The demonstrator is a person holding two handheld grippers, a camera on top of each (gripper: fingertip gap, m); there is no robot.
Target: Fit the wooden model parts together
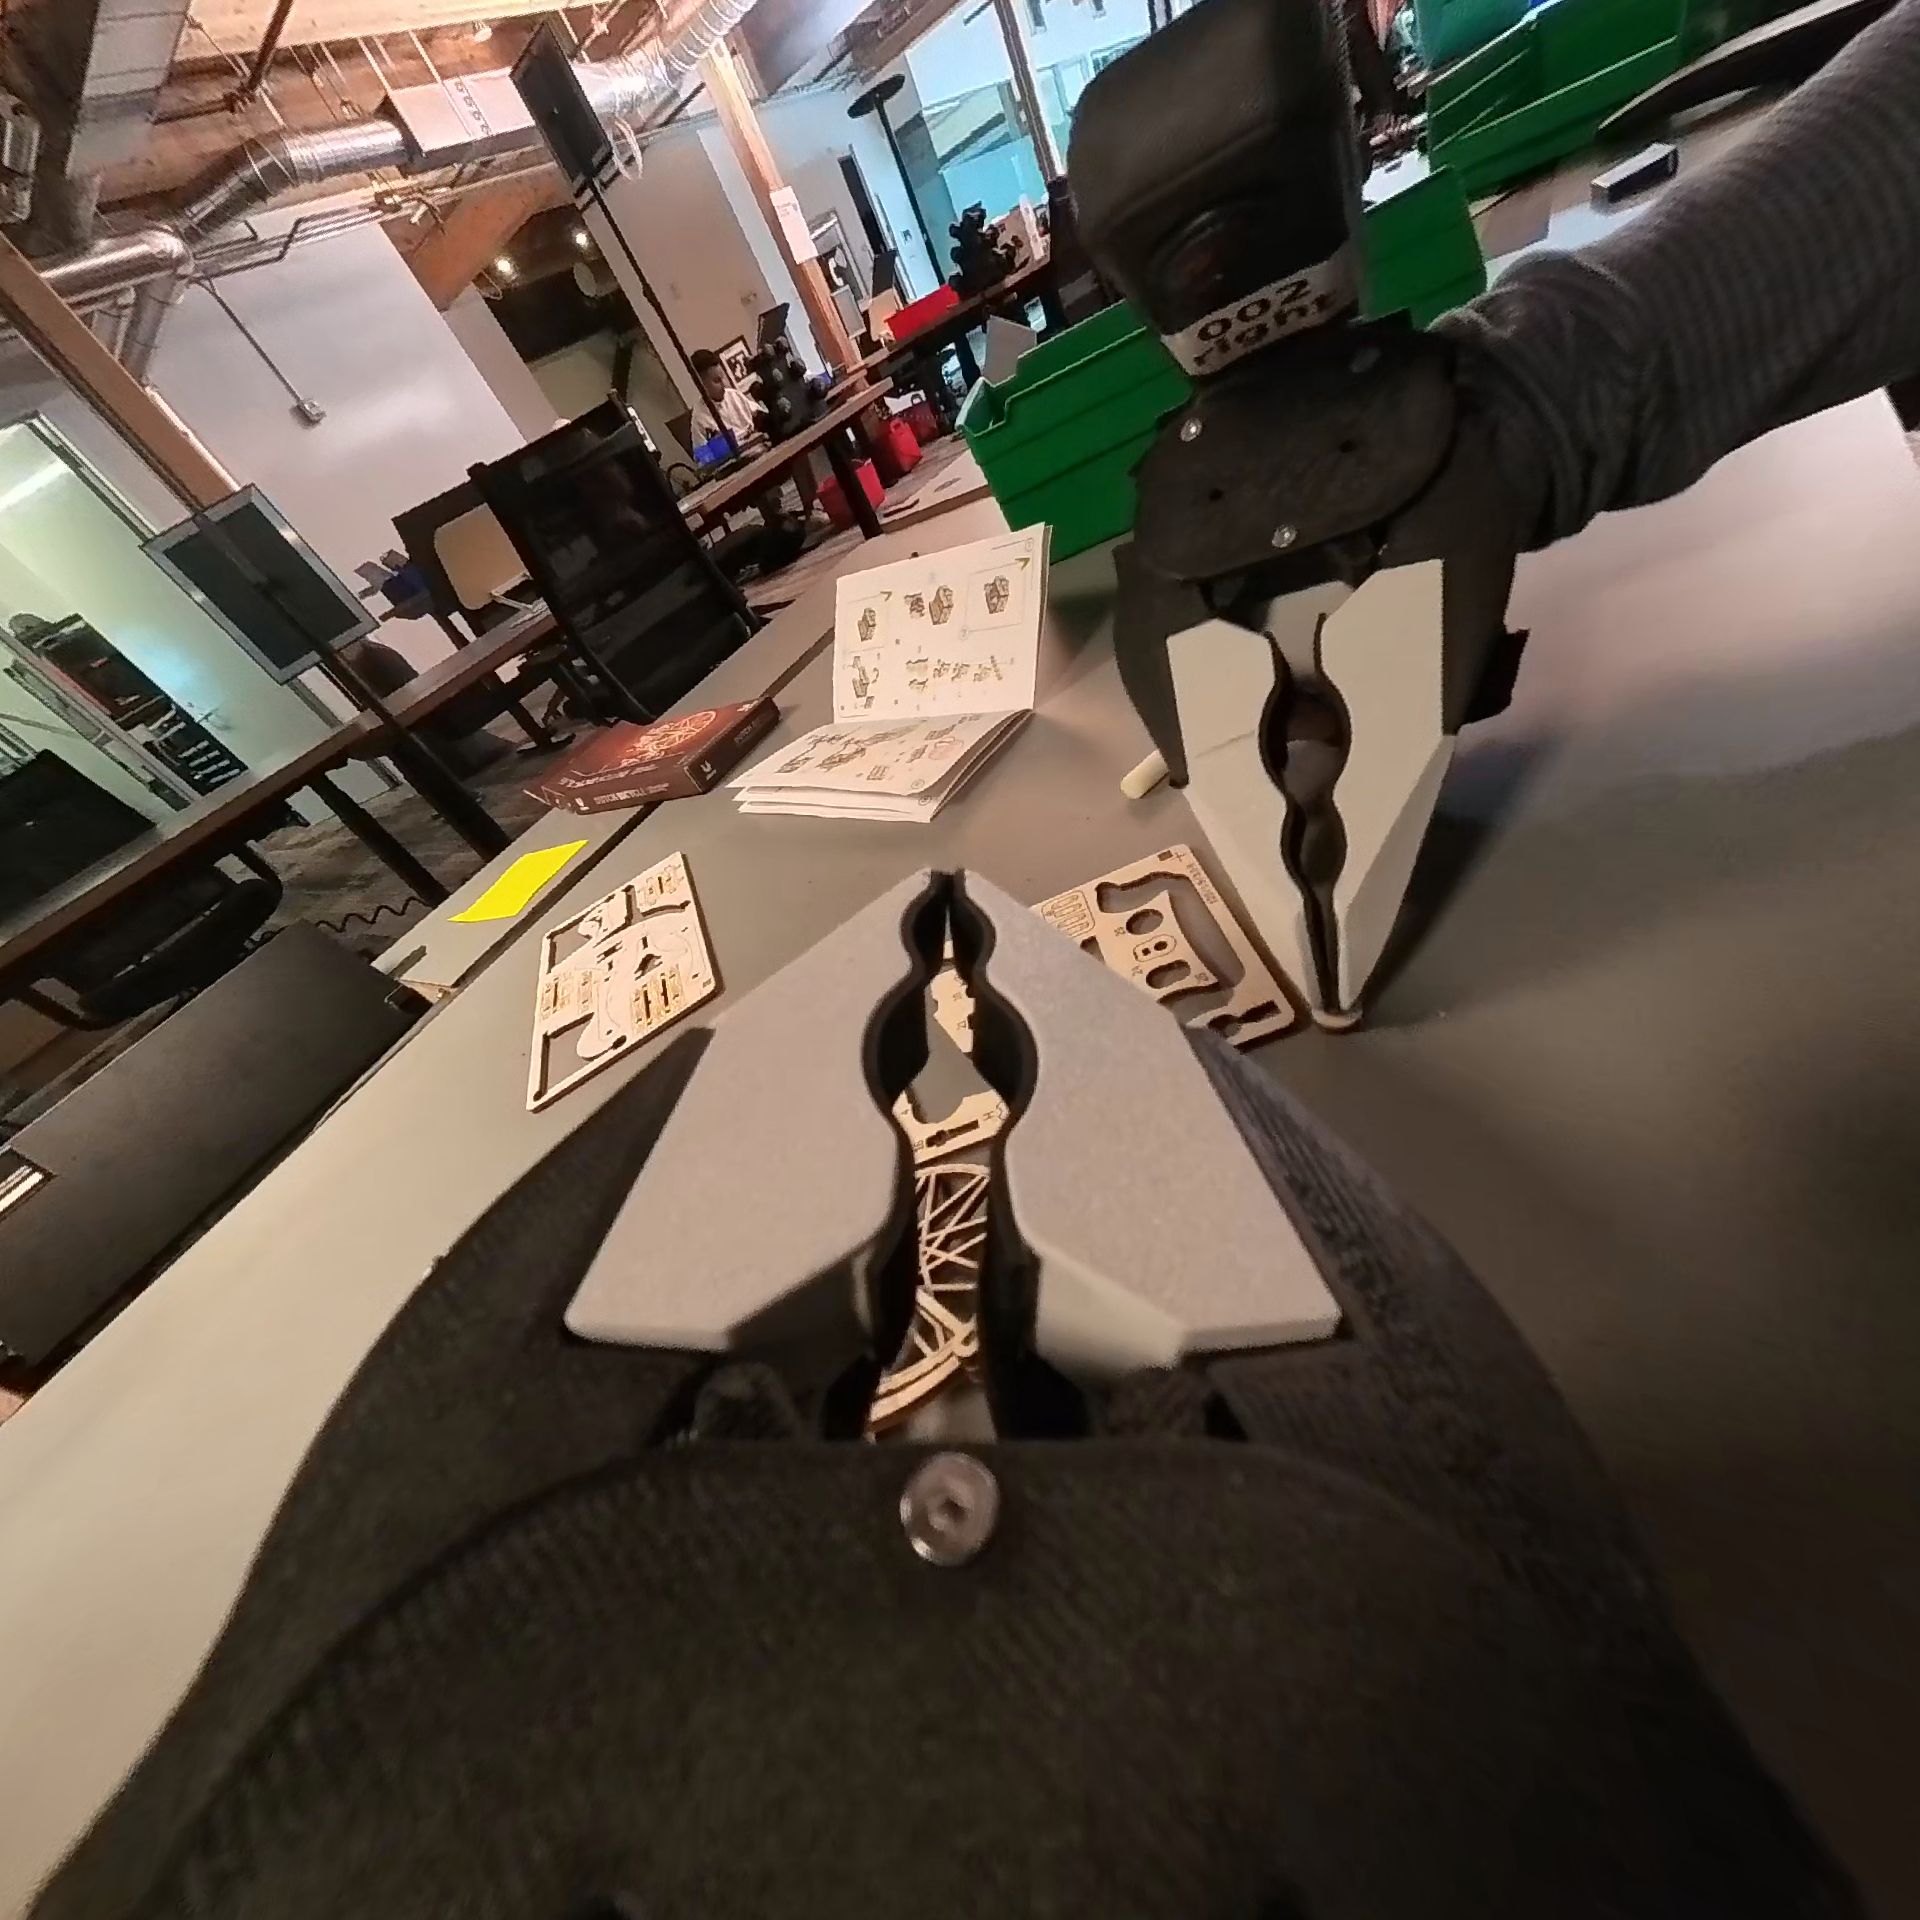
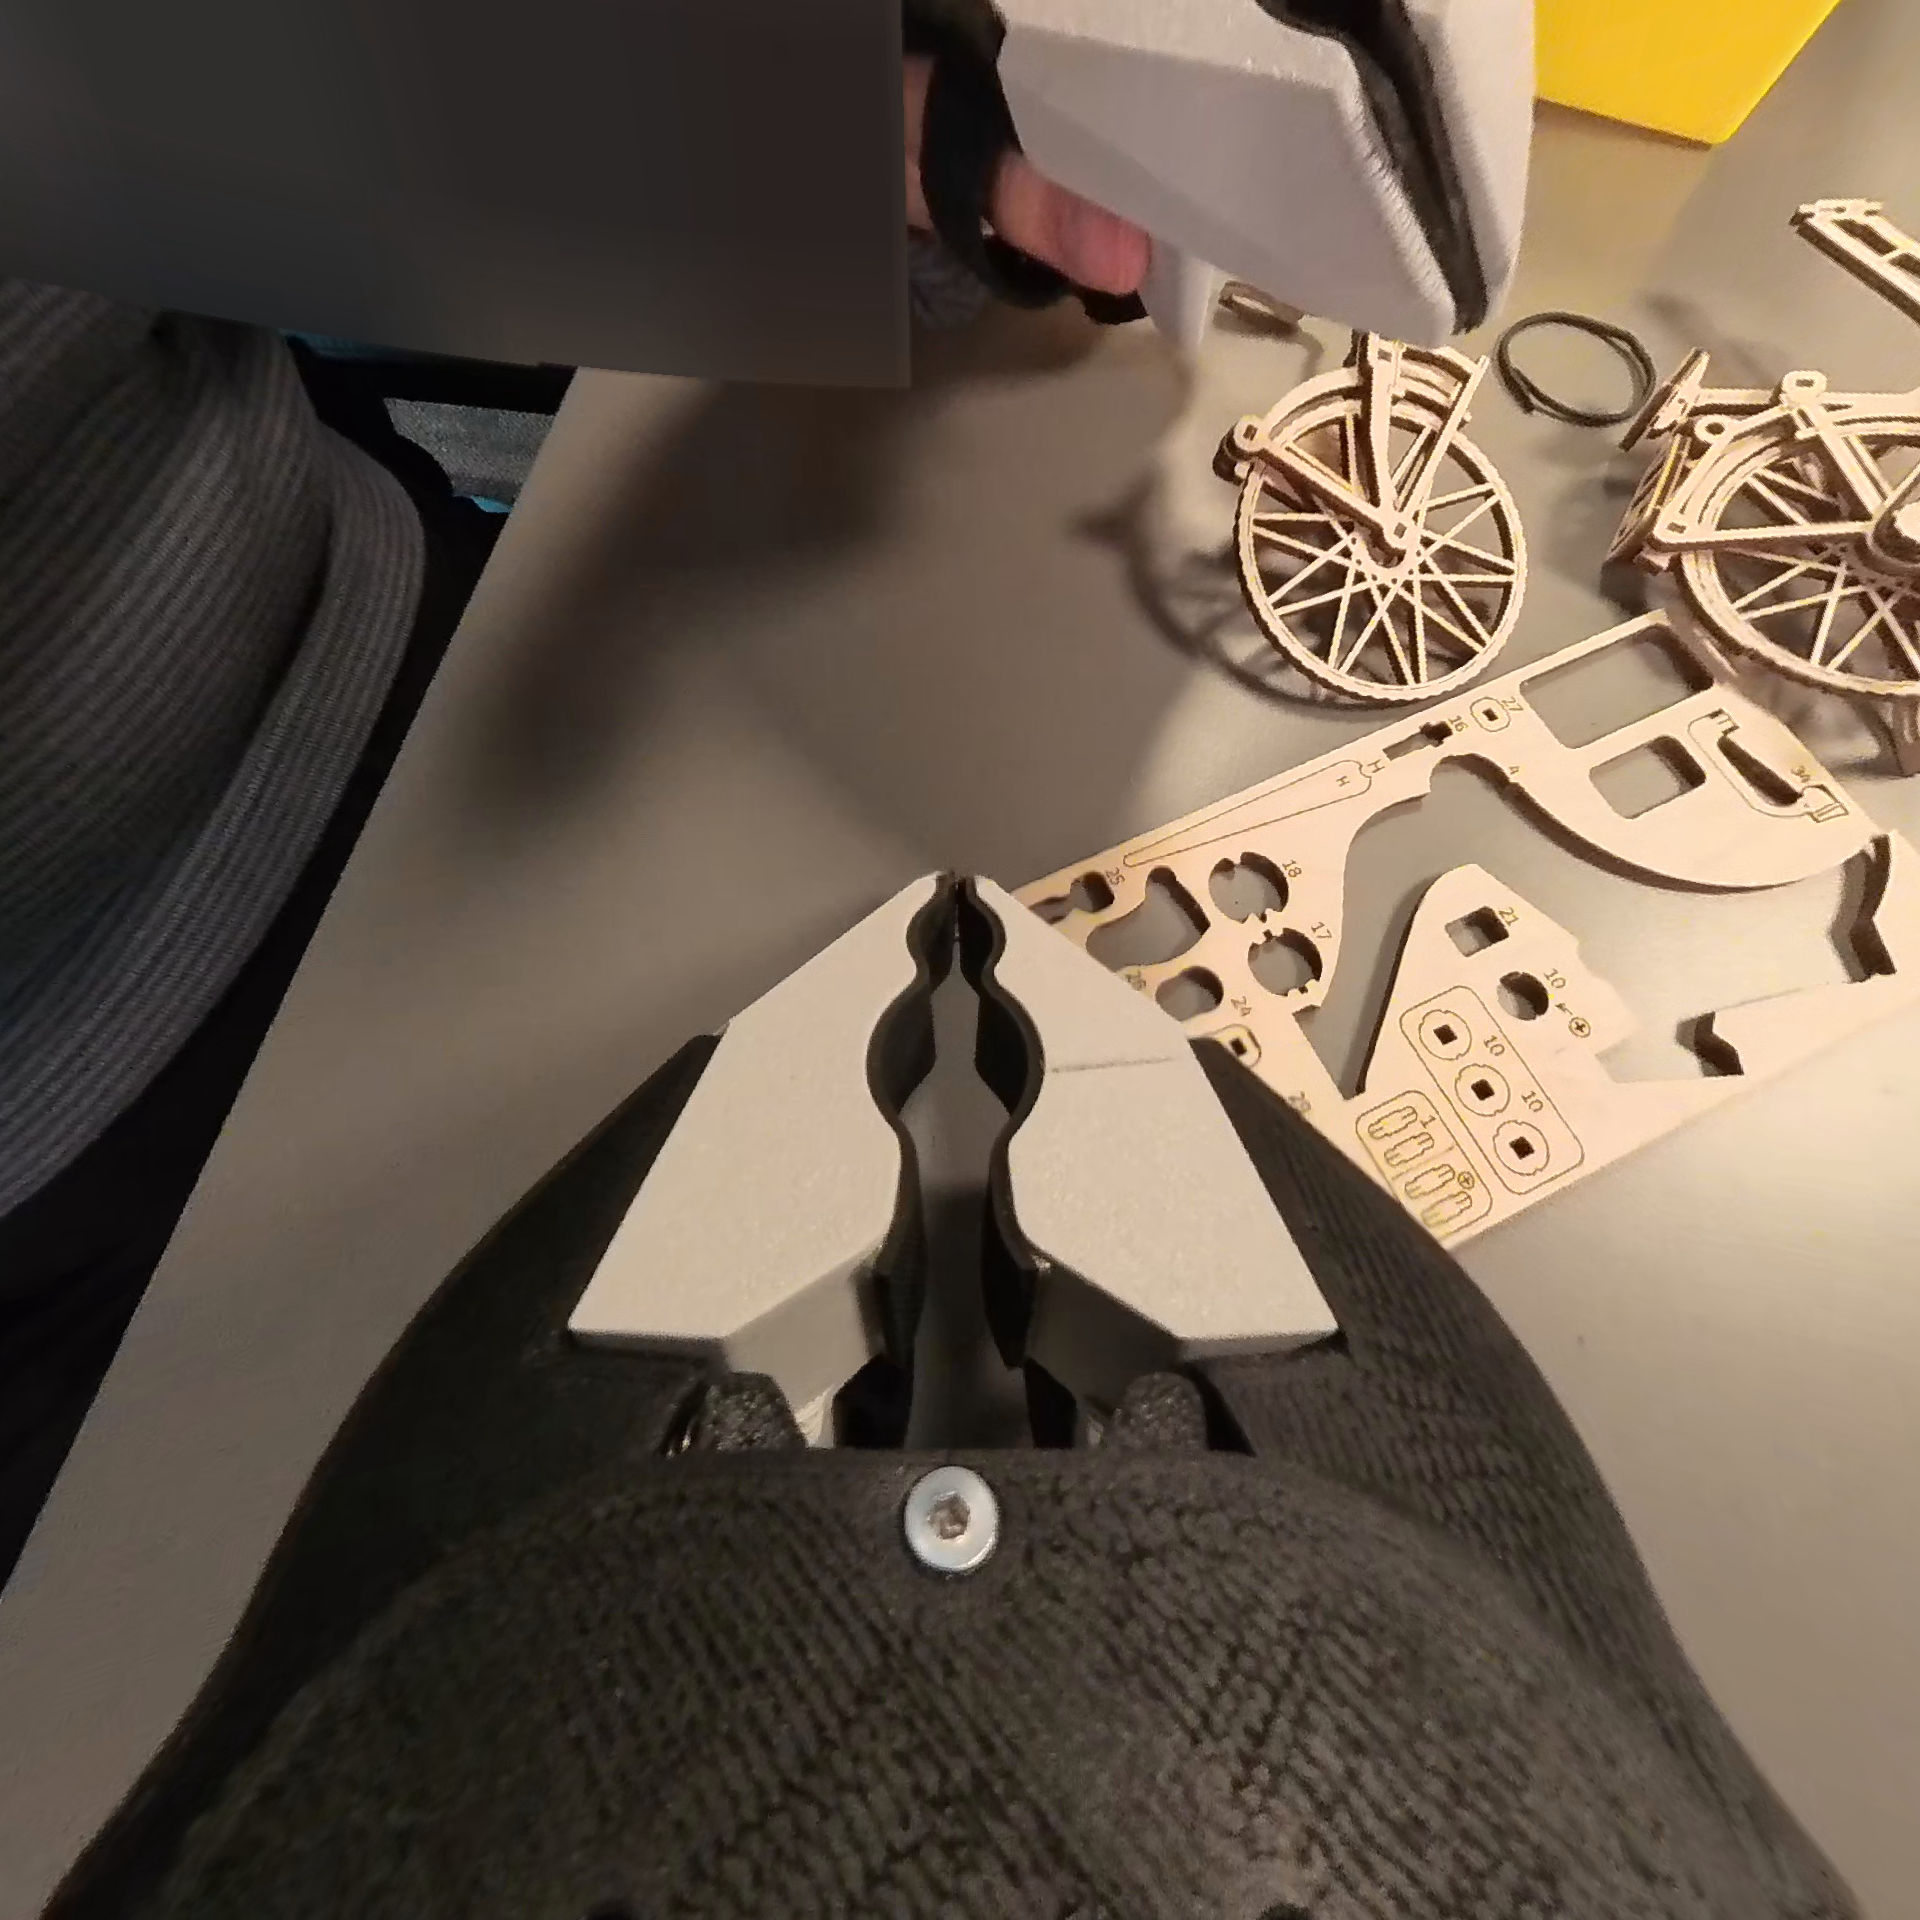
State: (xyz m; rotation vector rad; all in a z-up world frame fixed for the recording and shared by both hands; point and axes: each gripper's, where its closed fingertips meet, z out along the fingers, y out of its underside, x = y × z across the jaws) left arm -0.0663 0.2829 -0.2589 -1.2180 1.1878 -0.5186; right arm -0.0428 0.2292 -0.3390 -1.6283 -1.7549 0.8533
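Observation:
My left gripper (image 1: 948, 883) is shut and hovers over a wooden spoked wheel with its fork (image 1: 940, 1236); I see the wood through the gaps between its jaws. In the right wrist view the left gripper (image 2: 1475, 307) is blurred, just above that wheel (image 2: 1382, 561). A second wheel-and-frame assembly (image 2: 1787, 561) lies beside it. My right gripper (image 2: 956, 883) is shut, tips down on the table at the corner of a punched wooden sheet (image 2: 1714, 842). In the left wrist view a small pale wooden piece (image 1: 1340, 1023) shows at the right gripper's (image 1: 1338, 1006) tips.
A black rubber band (image 2: 1507, 369) lies between the assemblies. Another wooden sheet (image 1: 623, 966), a yellow tag (image 1: 520, 881), an open instruction booklet (image 1: 914, 675) and a dark box (image 1: 665, 758) lie farther off. Green bins (image 1: 1091, 436) stand behind. The person's sleeve (image 2: 156, 675) is at the table edge. The grippers' ends are close to 10 cm from one another.

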